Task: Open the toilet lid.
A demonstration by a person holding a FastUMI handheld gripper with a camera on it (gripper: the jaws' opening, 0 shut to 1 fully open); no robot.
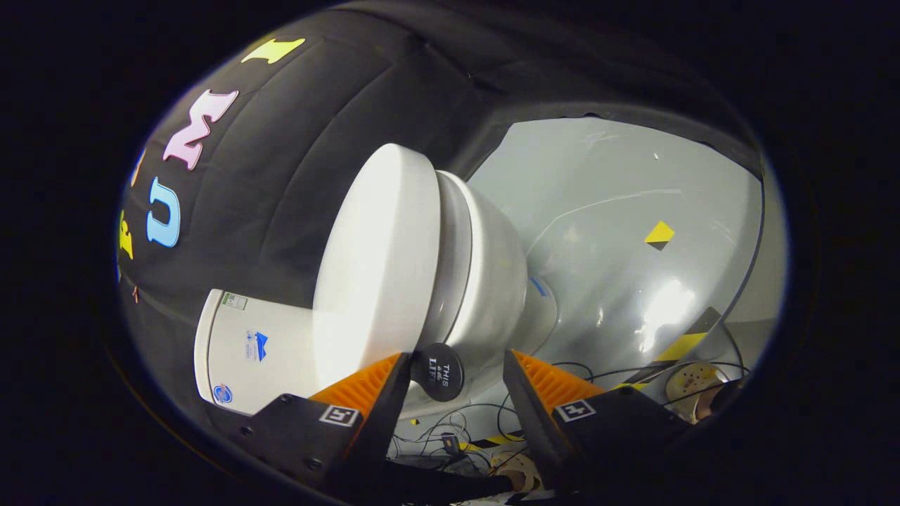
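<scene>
Floor [633, 211]: pale grey, glossy, seen at right of frame.
On it: toilet [485, 281], yellow-black tape marks [659, 235], cables [450, 429] at lower centre.

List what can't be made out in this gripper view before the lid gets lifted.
- Toilet lid hinge: hidden behind the lid and tank.
- Bowl interior: covered by the closed lid.
- Black round tab between the open gripper fingers: its attachment to the lid rim is hidden behind it.
- Cables on the floor: ends cut off by the fingers.
</scene>
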